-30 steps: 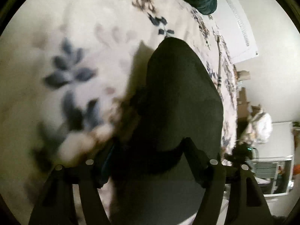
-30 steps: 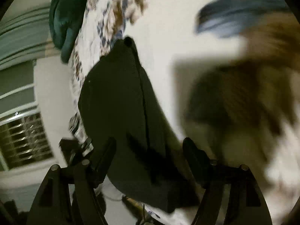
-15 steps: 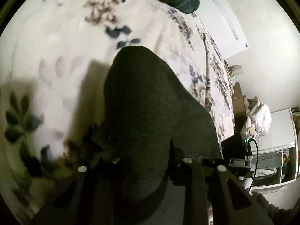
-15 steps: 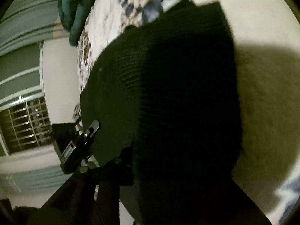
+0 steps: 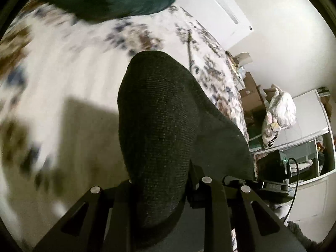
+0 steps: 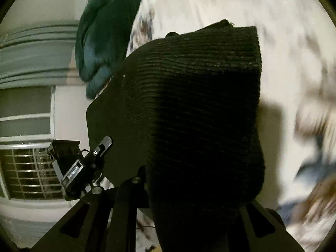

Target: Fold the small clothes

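In the left wrist view, the jaws of the left gripper [image 5: 159, 187] are seen clamped on the near end of a black knitted sock [image 5: 159, 121], the fabric being pinched between the two black arms at the bottom centre of the frame. The gripper is aimed forward and downward over the bed [image 5: 63, 79], and the sock is held up off the bedspread, where its shadow is cast at the lower left. The long axis of the sock runs from the jaws at the bottom toward the upper centre of the frame, ending in a rounded tip. A fine ribbed knit is shown on the raised fold, with a flatter, smoother part spread toward the lower right. In the right wrist view, the jaws of the right gripper [image 6: 189, 201] are likewise closed on the same garment [image 6: 199, 105] at the bottom centre, where the right finger is covered by cloth; horizontal ribbing and a straight cuff edge are shown at the upper right of the frame. The left gripper's body [image 6: 69, 168] is visible at the lower left. A dark green pillow [image 6: 105, 31] lies at the upper left, and the floral bedspread is blurred.
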